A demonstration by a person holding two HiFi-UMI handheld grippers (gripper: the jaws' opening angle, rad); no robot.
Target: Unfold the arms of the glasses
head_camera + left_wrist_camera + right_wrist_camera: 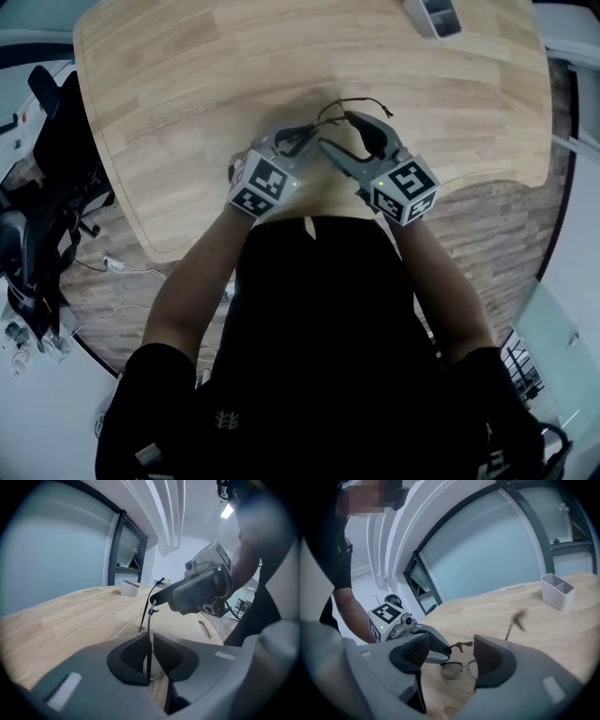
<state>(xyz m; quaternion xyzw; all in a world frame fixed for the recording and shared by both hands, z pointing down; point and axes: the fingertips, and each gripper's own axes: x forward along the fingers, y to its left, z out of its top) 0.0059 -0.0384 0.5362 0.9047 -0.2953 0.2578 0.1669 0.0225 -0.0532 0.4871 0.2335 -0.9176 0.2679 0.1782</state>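
Glasses (451,670) near table's (187,94) front edge

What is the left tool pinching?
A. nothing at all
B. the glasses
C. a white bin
B: in the left gripper view, the left tool has its pads closed on the thin frame of the glasses.
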